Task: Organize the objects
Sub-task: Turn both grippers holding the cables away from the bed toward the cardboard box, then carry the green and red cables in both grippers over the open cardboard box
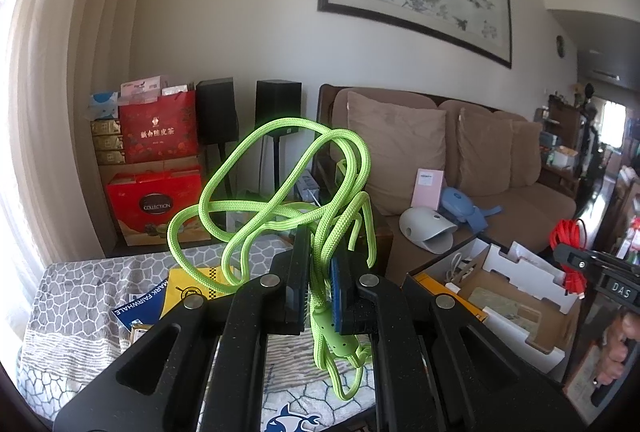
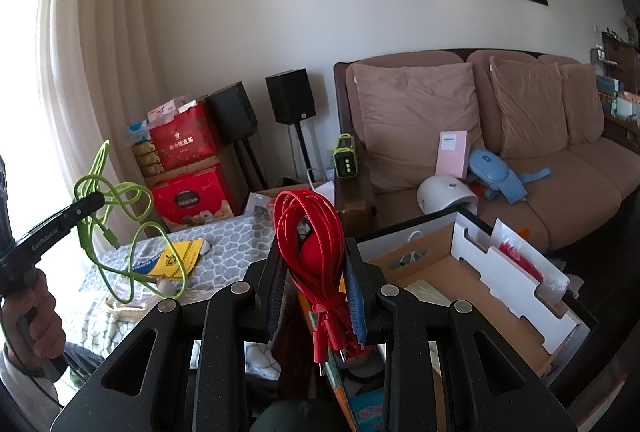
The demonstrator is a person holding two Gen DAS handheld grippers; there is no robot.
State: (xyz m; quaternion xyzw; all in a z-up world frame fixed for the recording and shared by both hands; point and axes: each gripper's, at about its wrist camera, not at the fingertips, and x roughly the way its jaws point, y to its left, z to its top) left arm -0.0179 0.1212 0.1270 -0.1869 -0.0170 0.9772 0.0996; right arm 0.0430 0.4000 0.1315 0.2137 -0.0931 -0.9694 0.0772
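Green braided cord [image 1: 280, 192] hangs in a loose tangle from the left gripper [image 1: 320, 288], whose jaws are clamped on its gathered strands; it is held in the air above the near table with the grey pebble-pattern cloth [image 1: 72, 296]. The right gripper [image 2: 316, 288] is closed on a tidier red cable bundle [image 2: 310, 232], lifted just left of the open cardboard box [image 2: 472, 296] with white dividers.

The step in hand looks like carrying both cords to that box. To do it well, I would lower the red bundle first, since it is compact and nearest the box, and release it only once its plugs rest on the cardboard floor. The green cord needs more care: its trailing loops could catch the yellow booklet [image 2: 178, 258] on the table or a divider edge, so lift it clear before moving right.
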